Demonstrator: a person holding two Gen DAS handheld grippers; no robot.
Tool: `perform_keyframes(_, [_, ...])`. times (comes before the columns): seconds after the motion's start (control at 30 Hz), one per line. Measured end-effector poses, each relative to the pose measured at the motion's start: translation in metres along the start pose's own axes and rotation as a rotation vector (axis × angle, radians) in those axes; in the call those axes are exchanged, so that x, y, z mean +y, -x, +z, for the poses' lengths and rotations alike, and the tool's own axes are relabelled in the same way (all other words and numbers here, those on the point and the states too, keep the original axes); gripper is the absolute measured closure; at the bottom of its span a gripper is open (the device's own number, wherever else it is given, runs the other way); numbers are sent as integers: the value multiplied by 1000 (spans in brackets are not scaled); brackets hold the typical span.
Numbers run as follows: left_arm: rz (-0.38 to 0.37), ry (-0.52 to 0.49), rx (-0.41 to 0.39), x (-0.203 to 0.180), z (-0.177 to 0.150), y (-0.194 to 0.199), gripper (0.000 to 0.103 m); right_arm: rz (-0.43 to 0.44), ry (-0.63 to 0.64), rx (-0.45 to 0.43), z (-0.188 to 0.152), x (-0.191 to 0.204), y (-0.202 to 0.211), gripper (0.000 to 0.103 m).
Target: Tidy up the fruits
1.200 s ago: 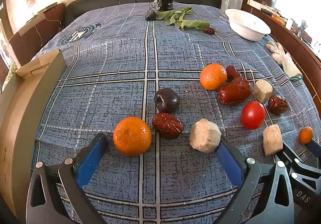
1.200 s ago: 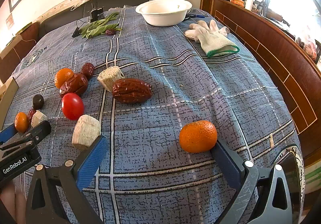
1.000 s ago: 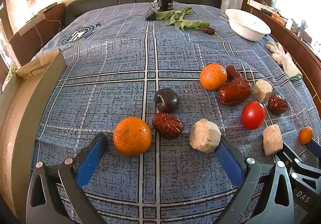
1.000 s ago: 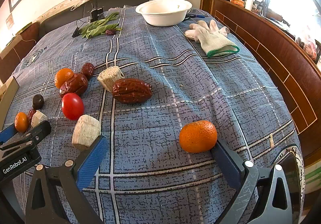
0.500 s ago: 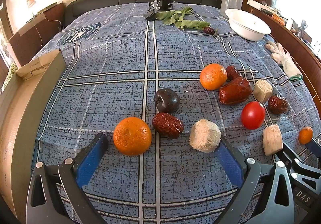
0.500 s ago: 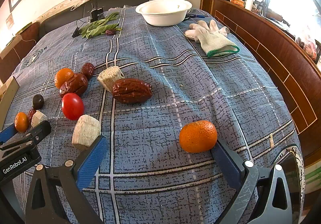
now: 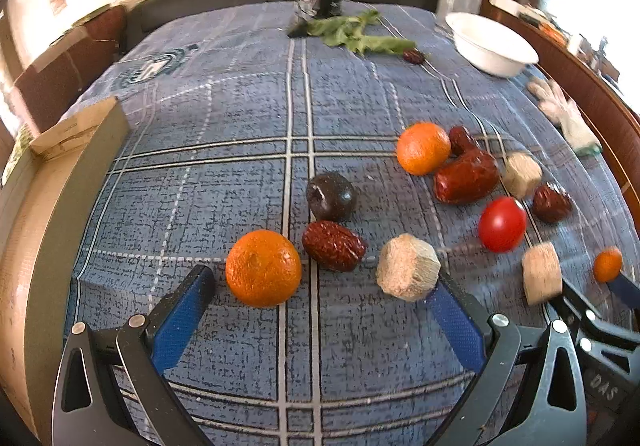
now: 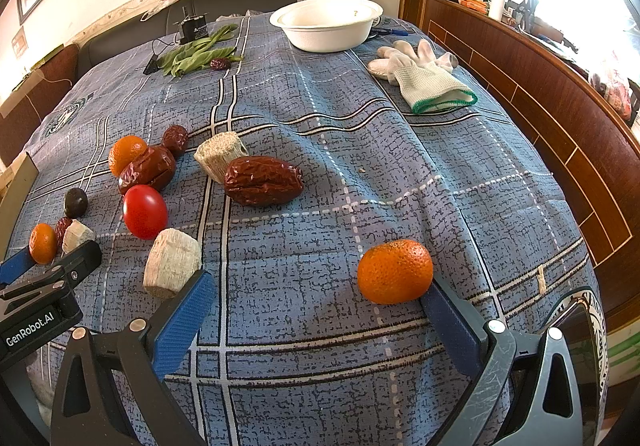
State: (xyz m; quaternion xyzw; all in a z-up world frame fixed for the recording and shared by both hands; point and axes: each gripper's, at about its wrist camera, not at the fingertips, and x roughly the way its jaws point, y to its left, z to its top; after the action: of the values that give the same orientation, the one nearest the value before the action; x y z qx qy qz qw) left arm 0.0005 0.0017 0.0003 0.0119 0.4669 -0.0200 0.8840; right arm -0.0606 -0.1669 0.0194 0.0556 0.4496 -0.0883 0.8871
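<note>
Both claws gape, holding nothing. Center your left gripper (image 7: 320, 294) on the near orange (image 7: 263, 268), right gripper (image 8: 316, 304) on its orange (image 8: 395, 271); close gently.

Three oranges (image 7: 263, 273) (image 7: 423, 147) (image 8: 395, 271), a red tomato (image 7: 502, 224), a dark plum (image 7: 331, 197) and wrinkled red dates (image 8: 262, 180) are observed scattered, resting loose and apart.

Blue plaid cloth (image 8: 400, 174) carries oranges (image 8: 395, 272), dates (image 8: 262, 180), tomato (image 8: 145, 211), bowl (image 8: 326, 24), gloves (image 8: 424, 76)
</note>
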Motion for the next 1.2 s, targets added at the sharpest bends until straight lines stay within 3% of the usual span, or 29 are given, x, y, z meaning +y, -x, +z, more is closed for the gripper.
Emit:
perform_keyframes(0.3, [-77,-107,46,2,-3,4,0,-8,-22,75,-8,-3,12,0])
perform_keyframes(0.43, [-159,-57,32,15,-7,16,1,-13,-29,53,-9,-1,10,0])
perform_keyframes(0.5, [-162,-33,-26,24,-9,31,1,-16,-33,50,-9,-1,10,0])
perform_keyframes(0.6, [-111,-22,-186,37,-12,66,1,-23,-40,44,-9,0,10,0])
perform_keyframes(0.7, [-32,-13,-368,49,-16,109,1,-30,-45,39,-9,1,10,0])
perform_keyframes(0.83, [49,27,-520,65,-14,150,1,-44,-54,26,-10,0,14,2])
perform_keyframes(0.97, [91,57,-616,78,-15,181,0,-56,-81,-143,-16,-4,53,8])
perform_keyframes(1.2, [52,47,-550,74,-12,180,0,-60,-112,-432,-26,2,124,2])
